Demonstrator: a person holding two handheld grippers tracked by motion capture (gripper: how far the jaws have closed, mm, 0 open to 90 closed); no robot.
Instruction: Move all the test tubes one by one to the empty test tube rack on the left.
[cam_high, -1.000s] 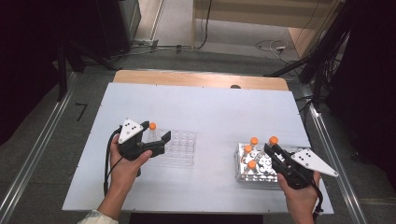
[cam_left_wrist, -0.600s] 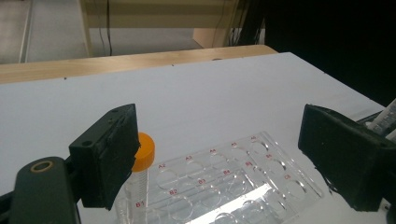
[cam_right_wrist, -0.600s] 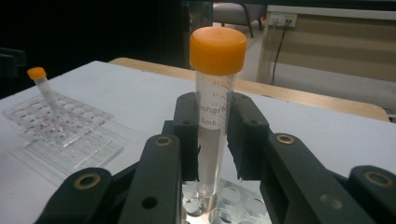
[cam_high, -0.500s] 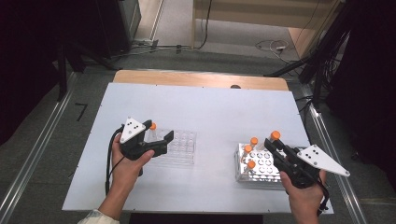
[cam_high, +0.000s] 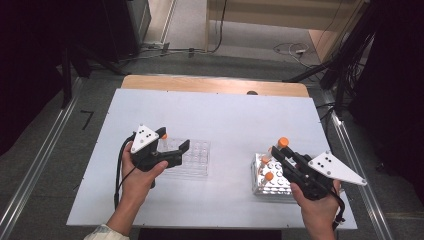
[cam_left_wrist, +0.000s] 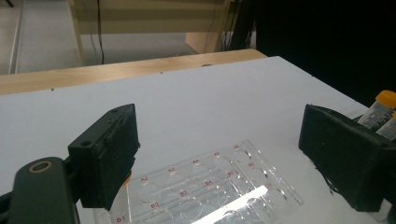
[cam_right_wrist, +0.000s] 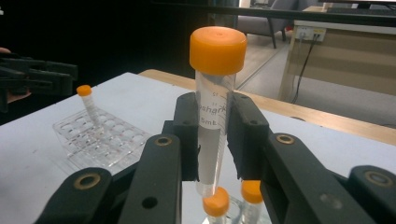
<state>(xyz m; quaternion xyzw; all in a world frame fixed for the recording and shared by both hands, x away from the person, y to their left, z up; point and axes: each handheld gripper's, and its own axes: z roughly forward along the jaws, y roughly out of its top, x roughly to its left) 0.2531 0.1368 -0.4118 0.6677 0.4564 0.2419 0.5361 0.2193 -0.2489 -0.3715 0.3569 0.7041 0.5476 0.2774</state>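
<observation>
On the right side of the white counter (cam_high: 225, 115), near the person's edge, the right gripper (cam_high: 281, 150) is clenched on a clear tube with an orange cap (cam_right_wrist: 215, 93). From the right gripper view its two black fingers (cam_right_wrist: 187, 135) press the tube's wall from both sides, the tube standing upright between them with its cap well above the pads and its pointed tip just over two more orange-capped tubes (cam_right_wrist: 252, 191) below. From the high view this gripper sits over a white tube rack (cam_high: 270, 182), with the held tube raised above the rack and the other orange caps lower down in it. The person's right hand (cam_high: 317, 207) grips the handle at the near right.

Left of centre, the left gripper (cam_high: 175, 145) hangs over a clear well plate (cam_high: 197, 160) that lies flat on the counter. Its fingers (cam_left_wrist: 107, 154) are released, spread wide apart with nothing between them, and the plate's rows of round wells with small red labels show in the gap. One orange-capped tube (cam_right_wrist: 88, 105) stands tilted in the plate at its left end, just beside the left gripper; from the high view only its cap (cam_high: 164, 135) peeks out behind the grey plate. The left hand (cam_high: 140, 177) holds that gripper from the near side. The plate and the rack are well apart
</observation>
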